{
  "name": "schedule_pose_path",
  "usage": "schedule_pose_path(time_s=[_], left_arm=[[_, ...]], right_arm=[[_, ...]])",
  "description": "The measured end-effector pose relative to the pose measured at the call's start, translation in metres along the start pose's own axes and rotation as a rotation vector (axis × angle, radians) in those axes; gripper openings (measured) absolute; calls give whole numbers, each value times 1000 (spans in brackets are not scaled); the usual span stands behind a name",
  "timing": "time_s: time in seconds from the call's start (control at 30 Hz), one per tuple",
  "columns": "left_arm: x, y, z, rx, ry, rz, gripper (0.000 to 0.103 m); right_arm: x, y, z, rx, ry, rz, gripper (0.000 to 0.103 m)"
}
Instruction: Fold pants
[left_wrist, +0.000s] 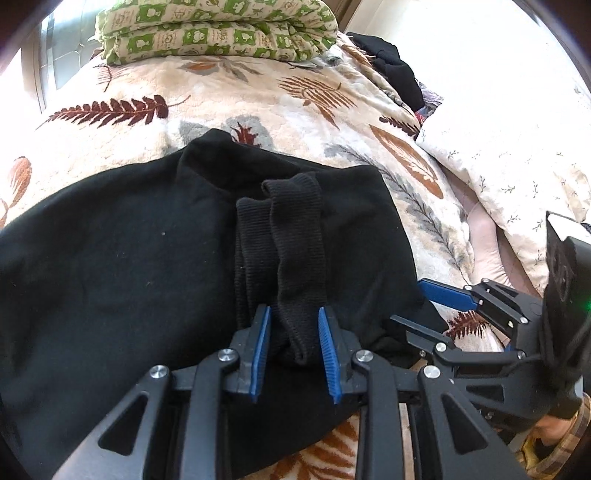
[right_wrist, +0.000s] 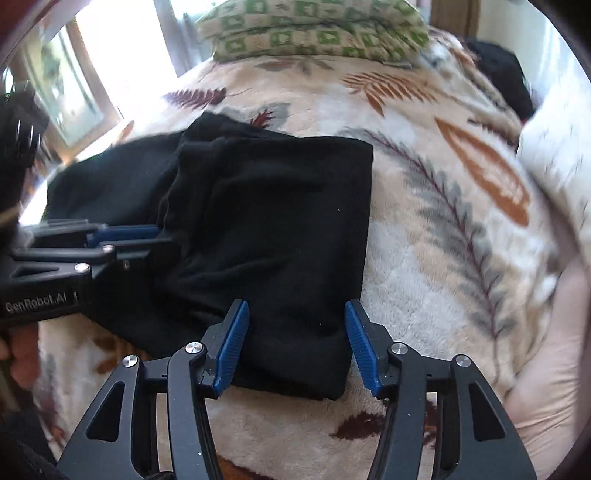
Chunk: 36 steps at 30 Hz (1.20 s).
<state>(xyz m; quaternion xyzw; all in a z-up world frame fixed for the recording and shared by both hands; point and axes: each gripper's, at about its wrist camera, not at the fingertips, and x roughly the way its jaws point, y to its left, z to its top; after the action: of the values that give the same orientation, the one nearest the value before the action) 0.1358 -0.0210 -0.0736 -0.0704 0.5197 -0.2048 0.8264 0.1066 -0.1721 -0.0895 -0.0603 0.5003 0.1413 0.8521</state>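
A: Left gripper (left_wrist: 294, 330) first. Its blue pads are clamped on the ribbed cuffs (left_wrist: 291, 251) of the black pants (left_wrist: 110, 266), two knit bands bunched together and running straight ahead from between the fingers.

B: And the rest of the pants?

A: Spread on the leaf-print blanket (left_wrist: 229, 92), mostly ahead of that gripper and off to its left. A folded block of the same black cloth sits just right of the cuffs.

B: Over to the right gripper (right_wrist: 296, 341). Jaws apart, and the near edge of the folded pants (right_wrist: 280, 229) lies between the pads. On the left pad (right_wrist: 231, 347) the cloth comes right up against it; on the right there's a sliver of blanket showing, so no squeeze that I can see.

A: Agreed, it straddles the corner rather than pinching it. From my side it comes in from the right, fingers aimed at the pants' edge.

B: Any containers in play?

A: No bin or basket in either view. Far ahead of both tools, a folded green-and-cream quilt (right_wrist: 314, 33) sits on the blanket, and a dark garment (left_wrist: 391, 62) lies ahead and to the right, near a pale floral duvet (left_wrist: 509, 173).
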Motion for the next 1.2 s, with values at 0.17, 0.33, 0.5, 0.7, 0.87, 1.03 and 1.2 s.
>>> schedule_pose_path(time_s=[0.17, 0.33, 0.5, 0.7, 0.87, 1.03, 1.2], left_arm=[[-10, 2, 1, -43, -15, -6, 47], [-39, 8, -2, -65, -105, 31, 78], [-59, 29, -6, -84, -129, 79, 79], [-73, 59, -22, -146, -138, 128, 86], [-78, 77, -37, -179, -140, 161, 89], [-81, 84, -43, -147, -138, 226, 89], [-70, 84, -52, -86, -112, 265, 90]], right_arm=[[-12, -11, 0, 107, -2, 55, 53], [-19, -6, -3, 104, -13, 51, 53], [-25, 5, 0, 74, -25, 42, 55], [-34, 15, 2, 46, -51, 29, 62], [-40, 27, 2, 21, -70, 25, 68], [-34, 41, 2, -6, -66, 33, 68], [-8, 52, -4, -17, -9, 22, 68]])
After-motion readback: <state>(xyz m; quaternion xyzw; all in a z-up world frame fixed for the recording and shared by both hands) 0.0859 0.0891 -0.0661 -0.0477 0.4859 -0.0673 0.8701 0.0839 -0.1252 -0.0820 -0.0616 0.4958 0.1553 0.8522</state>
